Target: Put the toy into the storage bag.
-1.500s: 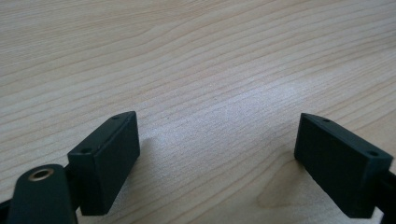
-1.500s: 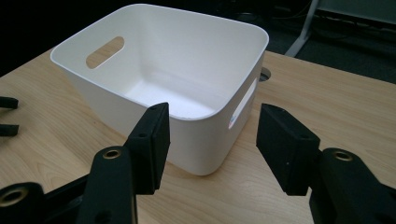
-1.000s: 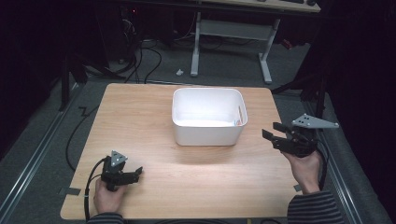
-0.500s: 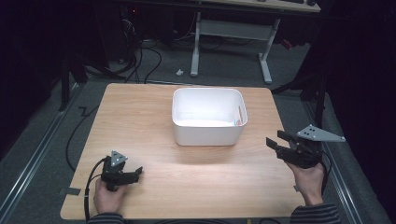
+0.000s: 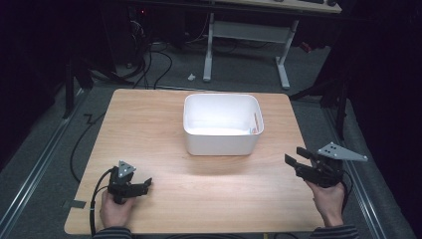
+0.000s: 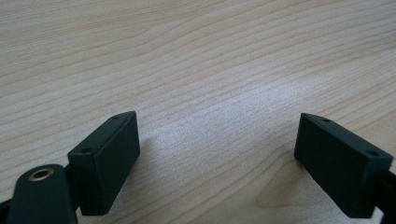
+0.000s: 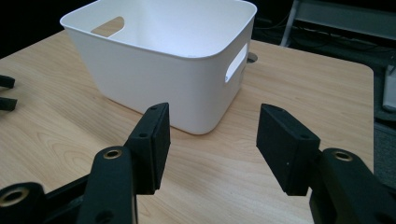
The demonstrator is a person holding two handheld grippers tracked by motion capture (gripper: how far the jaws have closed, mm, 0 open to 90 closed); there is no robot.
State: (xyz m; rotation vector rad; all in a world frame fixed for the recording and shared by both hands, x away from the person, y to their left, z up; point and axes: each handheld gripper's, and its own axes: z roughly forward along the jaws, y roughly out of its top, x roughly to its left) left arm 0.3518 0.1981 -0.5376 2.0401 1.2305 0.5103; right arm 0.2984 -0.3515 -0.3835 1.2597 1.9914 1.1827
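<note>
We held our right gripper [image 5: 298,160] open and empty, aimed at the white bin [image 5: 222,124] (likely its target); our left gripper [image 5: 143,185] rested open on the table [image 5: 149,124].

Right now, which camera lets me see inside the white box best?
The high view: it looks down into the white box, showing its floor and something small and reddish by its right wall. The right gripper view shows the box's outside and handle holes; the left gripper view shows wooden table.

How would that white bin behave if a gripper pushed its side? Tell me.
The white bin looks like thin plastic, so probably light and likely to slide on the smooth wooden table. Its wide, flat base suggests it would hardly tip.
</note>
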